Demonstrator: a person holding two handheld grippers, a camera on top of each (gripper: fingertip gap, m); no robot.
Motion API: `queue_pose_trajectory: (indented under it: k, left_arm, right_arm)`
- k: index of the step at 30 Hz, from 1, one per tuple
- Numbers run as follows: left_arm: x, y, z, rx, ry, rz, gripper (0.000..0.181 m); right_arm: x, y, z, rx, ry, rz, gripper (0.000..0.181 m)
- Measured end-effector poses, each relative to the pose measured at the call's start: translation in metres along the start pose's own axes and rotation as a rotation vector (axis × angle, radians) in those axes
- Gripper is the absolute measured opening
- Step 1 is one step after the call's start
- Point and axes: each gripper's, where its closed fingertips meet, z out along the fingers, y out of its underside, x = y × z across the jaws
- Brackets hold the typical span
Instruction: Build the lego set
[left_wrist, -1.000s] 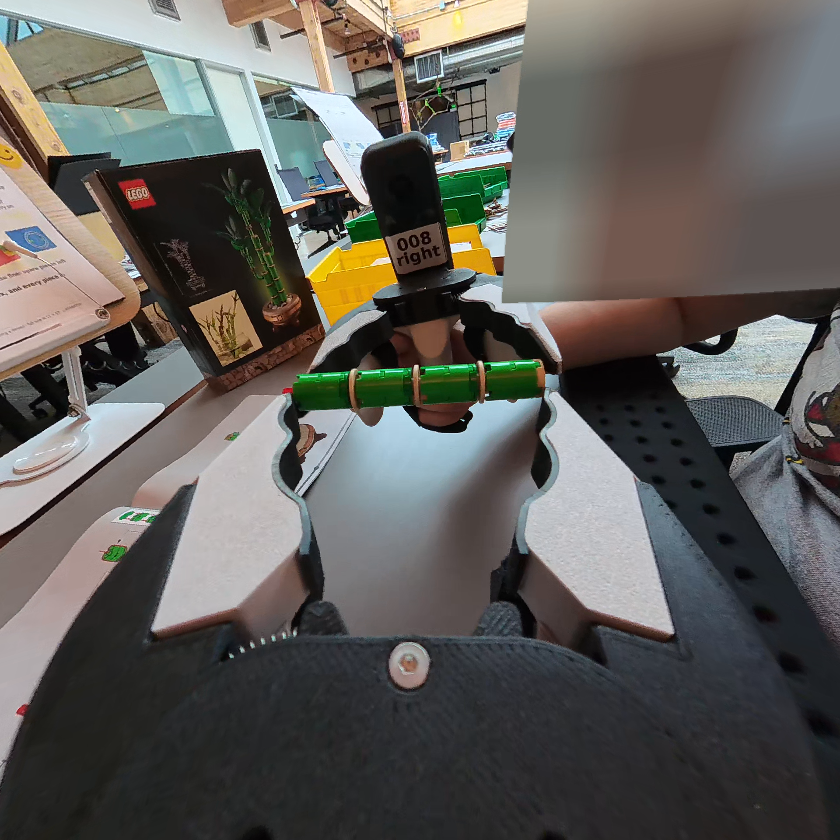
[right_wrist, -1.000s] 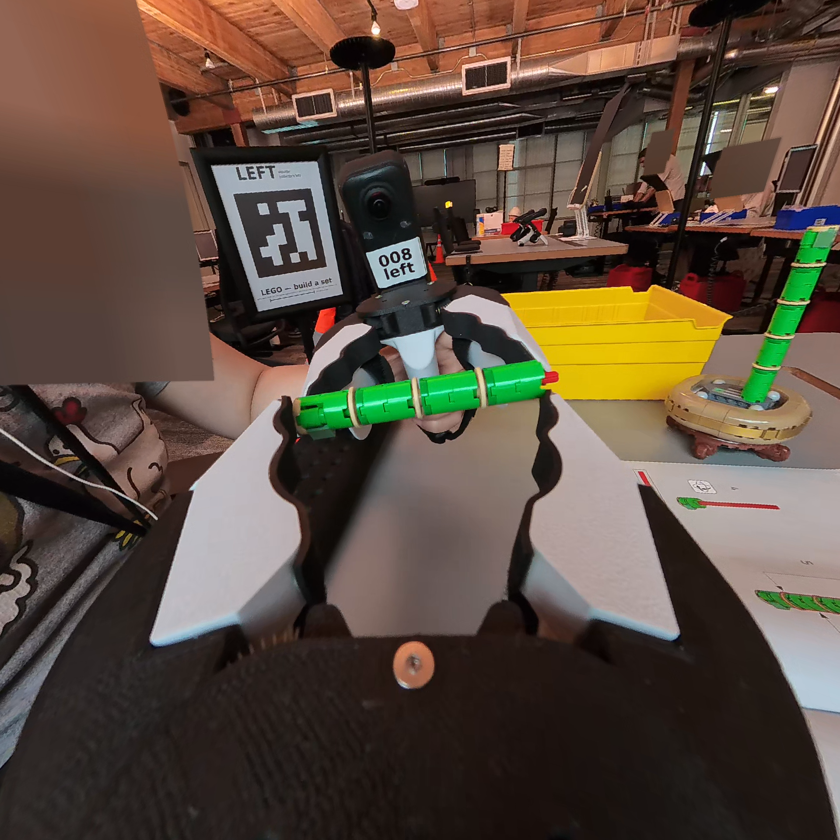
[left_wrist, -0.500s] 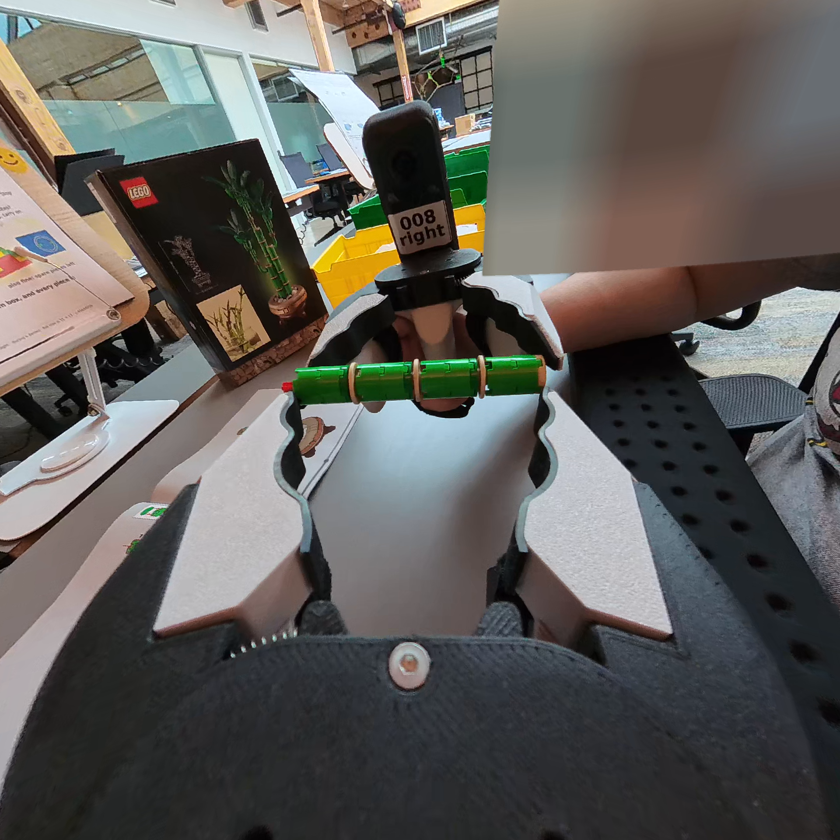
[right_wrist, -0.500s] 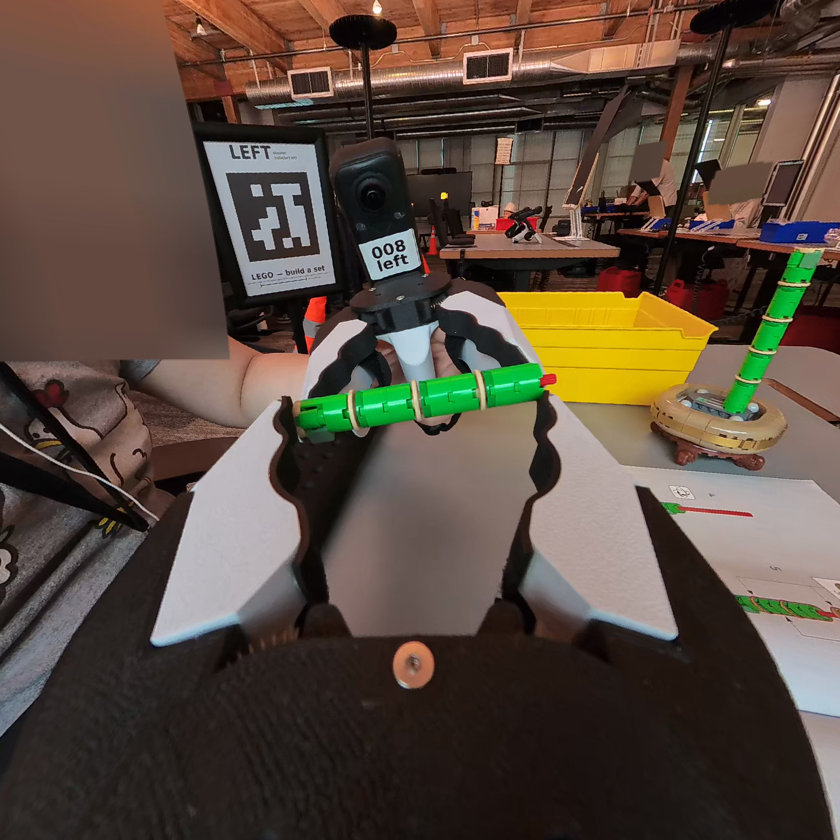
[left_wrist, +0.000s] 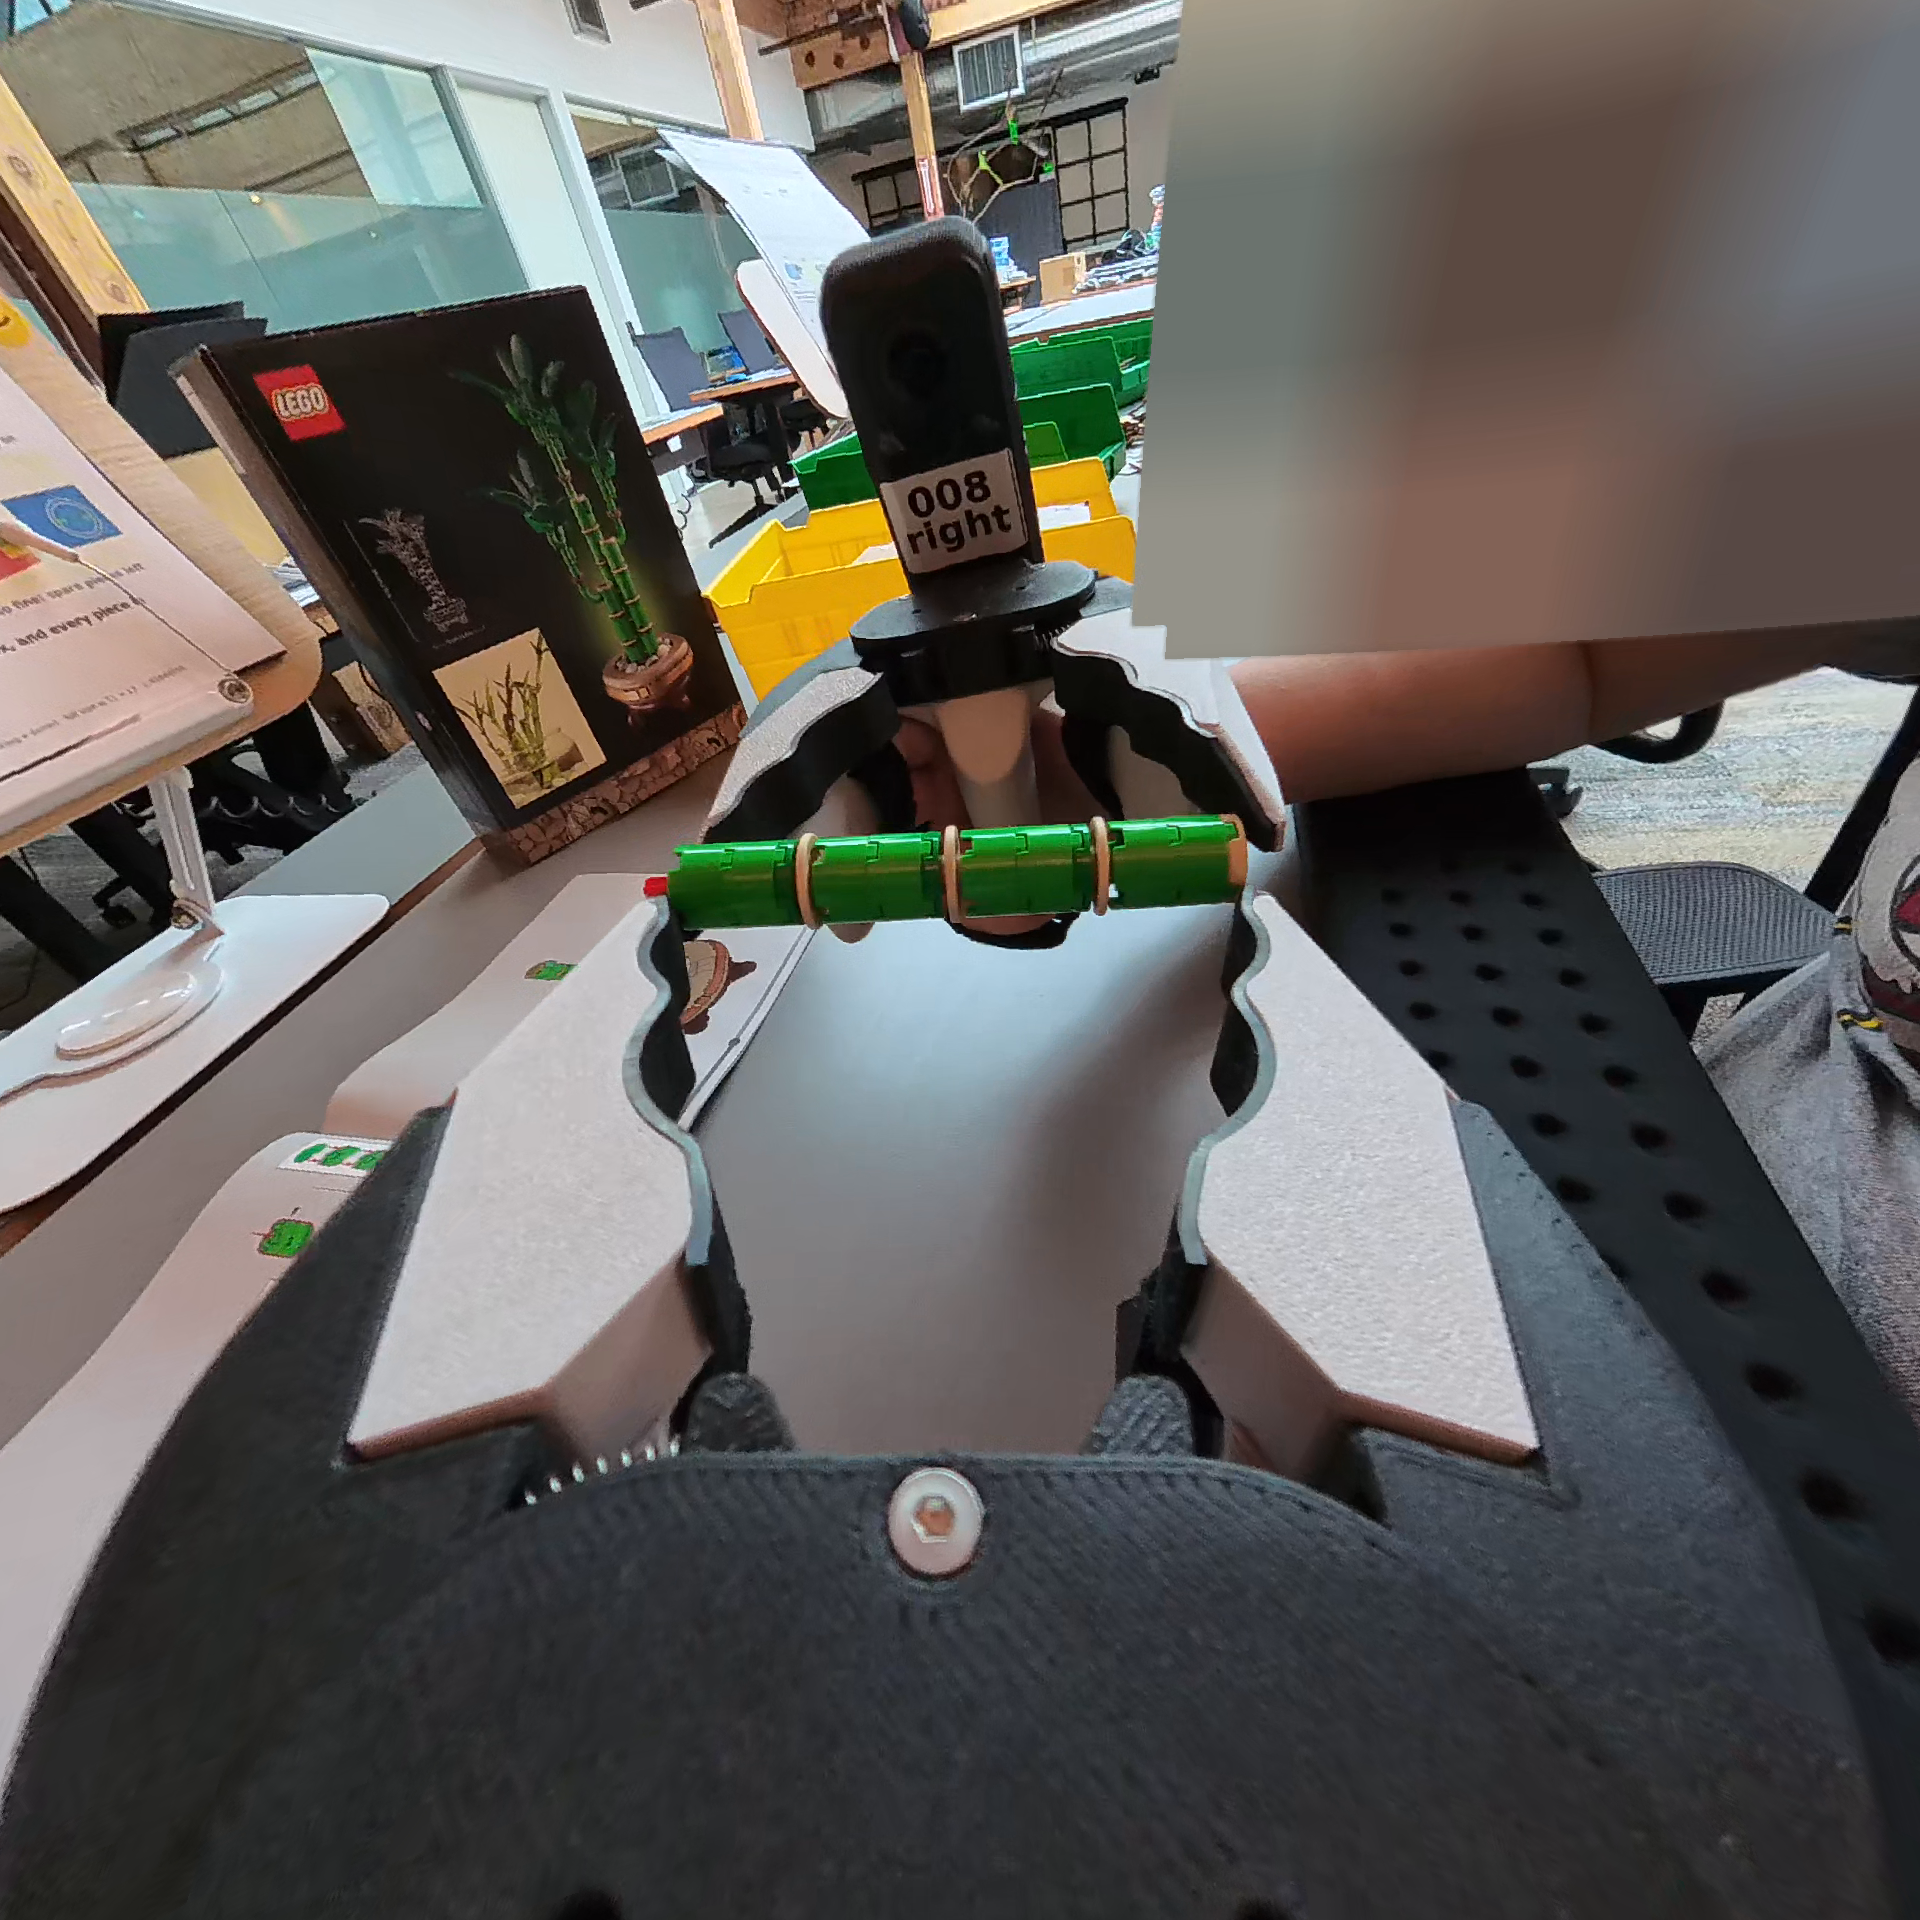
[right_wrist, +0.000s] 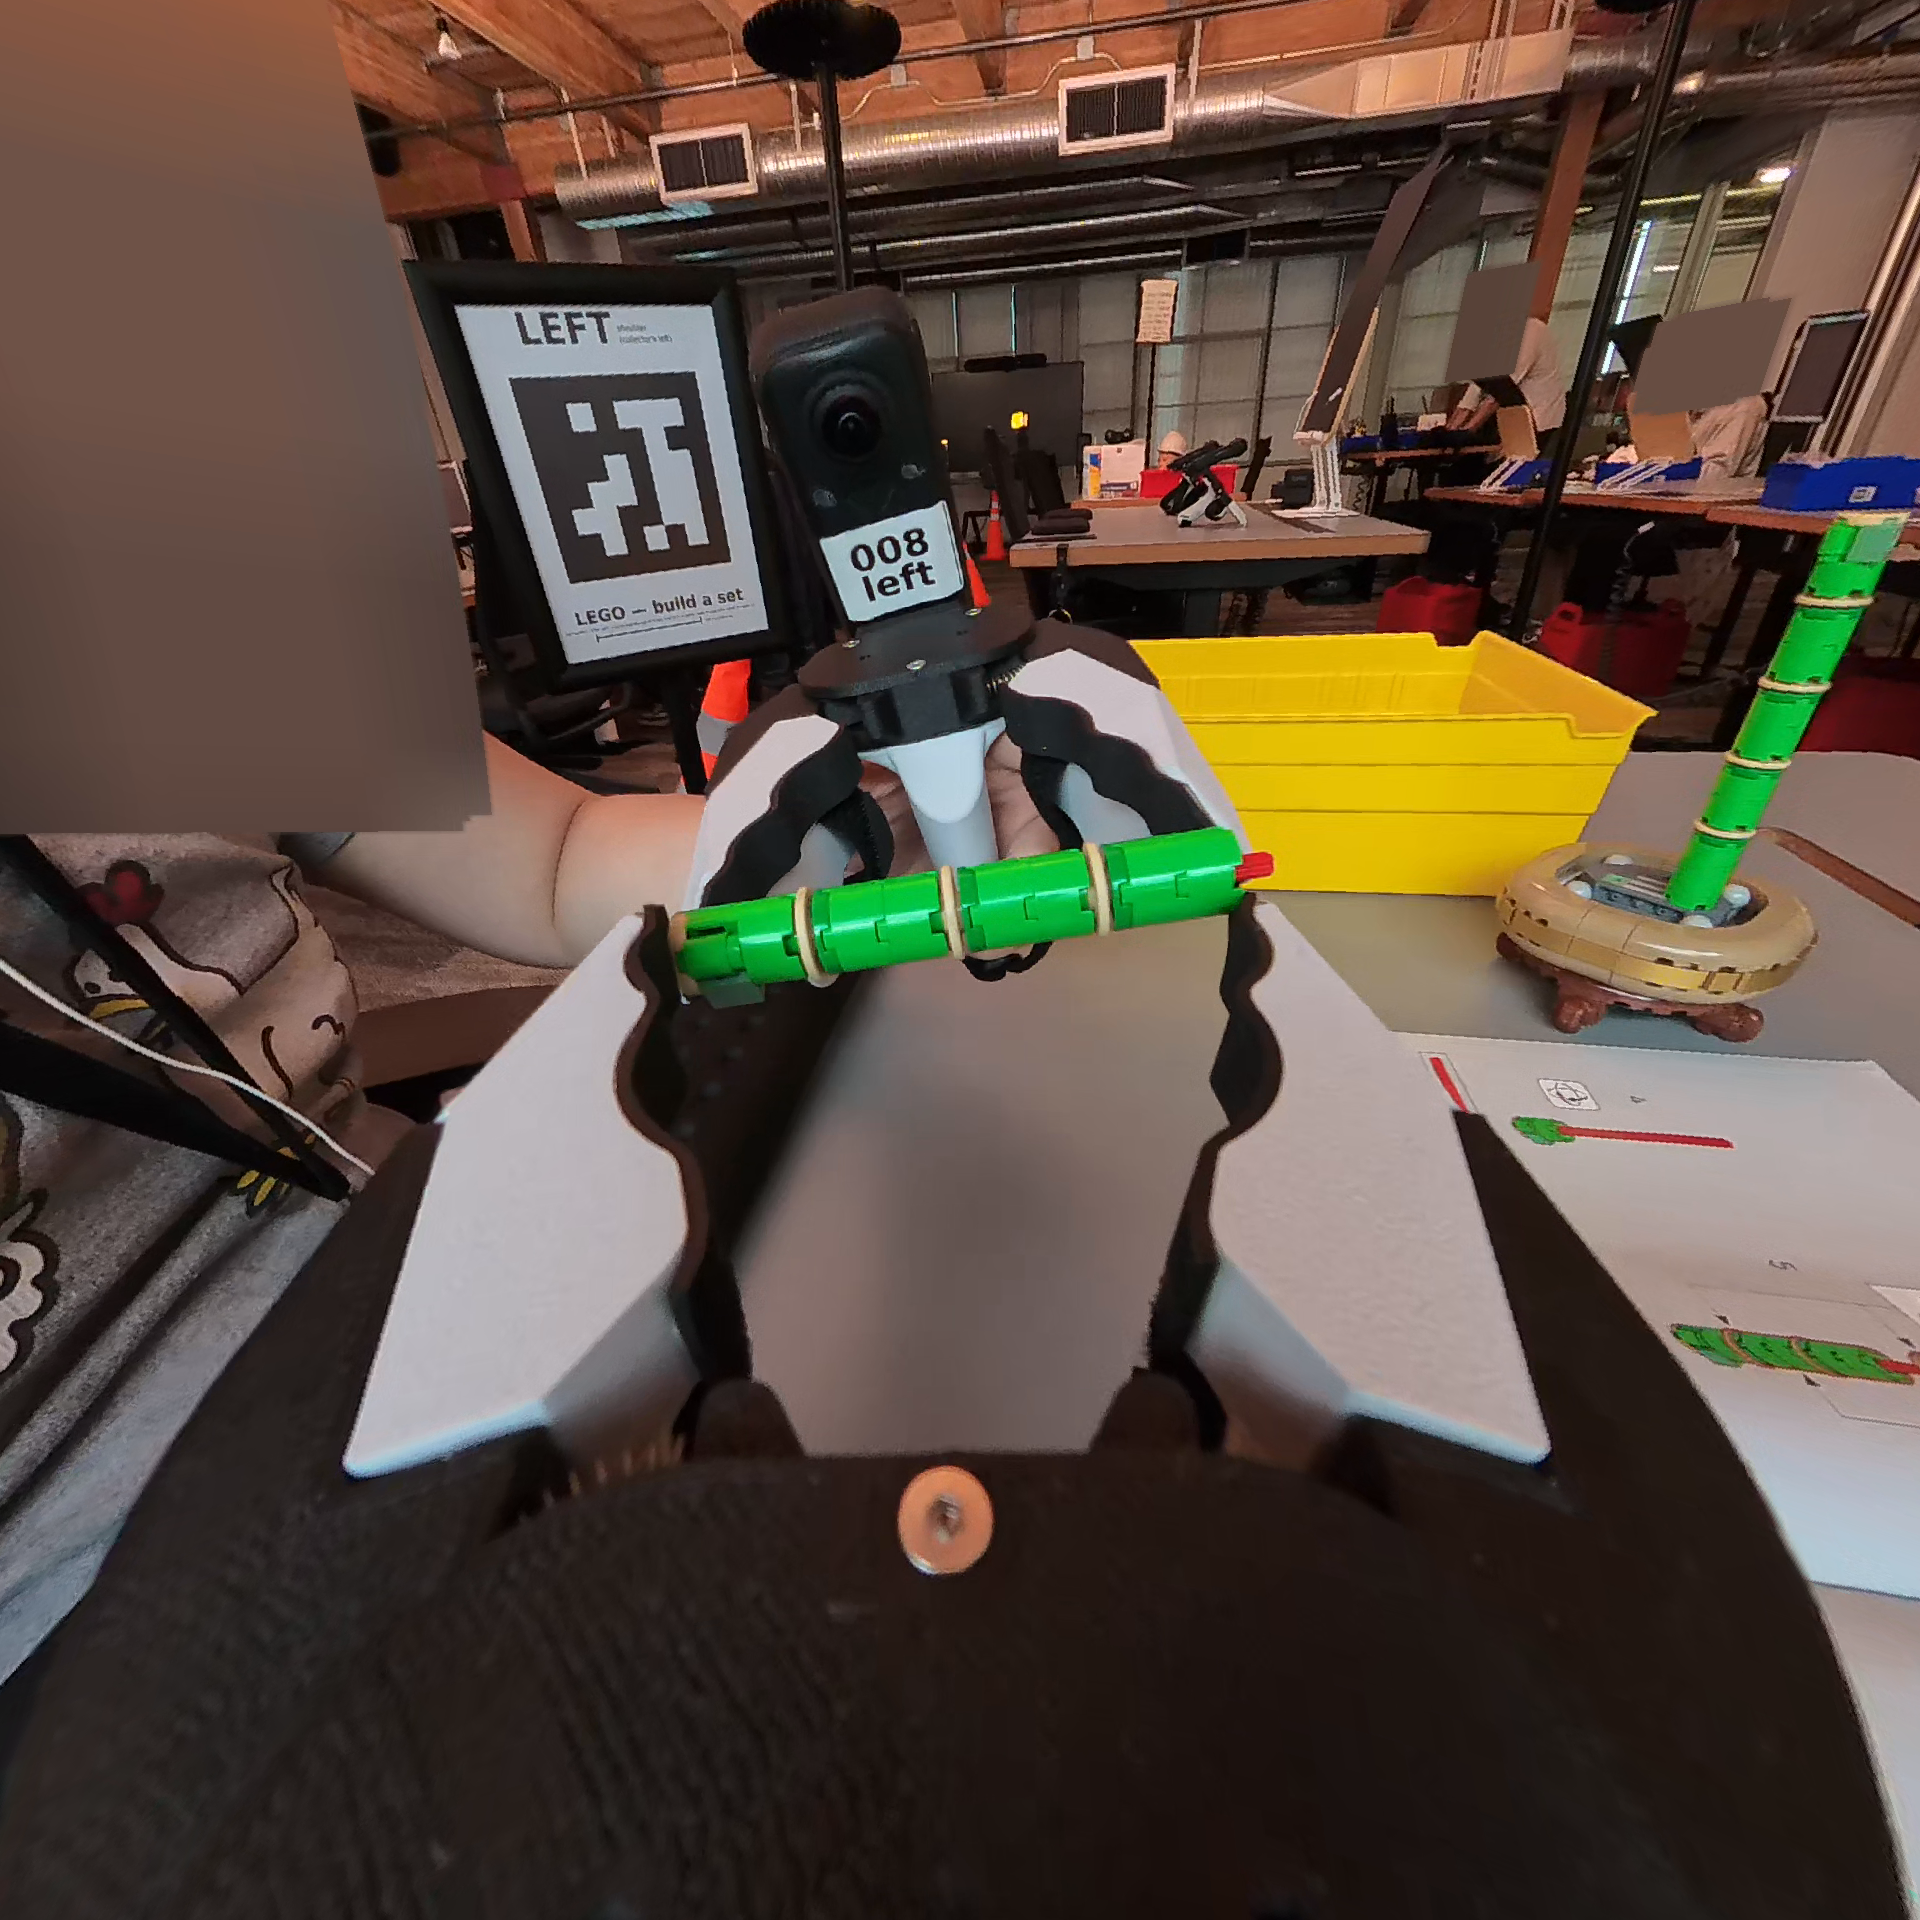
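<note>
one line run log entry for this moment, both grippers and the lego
left gripper: shut on green stalk | right gripper: shut on green stalk | stalk: horizontal, above table | potted stalk: upright, right

You have two grippers, the left gripper (left_wrist: 951, 914) and the right gripper (right_wrist: 951, 925), and two green bamboo stalks: one stalk (right_wrist: 961, 909) at frame centre, one standing stalk (right_wrist: 1782, 707) at right in one tan pot (right_wrist: 1652, 935). You also have one yellow bin (right_wrist: 1382, 758), one set box (left_wrist: 457, 561) at upper left, and one marker sign (right_wrist: 613, 468).
</note>
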Motion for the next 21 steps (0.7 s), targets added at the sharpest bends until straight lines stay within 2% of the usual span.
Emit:
queue_pose_trajectory:
  k: [4, 8, 12, 16, 19, 21]
  left_arm:
    - [0.001, -0.002, -0.002, 0.001, -0.004, 0.035, 0.102]
    - [-0.002, -0.001, 0.001, 0.008, -0.011, -0.025, 0.103]
    - [0.002, -0.001, 0.004, 0.020, 0.041, -0.140, 0.099]
    - [0.018, 0.000, 0.006, 0.018, 0.210, -0.345, 0.076]
    - [0.029, -0.003, 0.006, 0.043, 0.388, -0.600, 0.079]
    - [0.031, -0.016, 0.002, 0.117, 0.507, -0.750, 0.077]
  right_arm:
    - [-0.002, -0.002, 0.001, -0.013, 0.004, -0.032, 0.104]
    - [0.001, -0.007, -0.002, 0.018, 0.023, -0.015, 0.105]
    - [0.000, -0.013, -0.003, 0.022, 0.043, -0.063, 0.104]
    - [0.002, -0.013, -0.006, 0.005, 0.074, -0.120, 0.104]
    - [-0.002, -0.018, -0.008, 0.019, 0.068, -0.142, 0.104]
    - [-0.003, -0.015, -0.009, 0.002, 0.070, -0.178, 0.104]
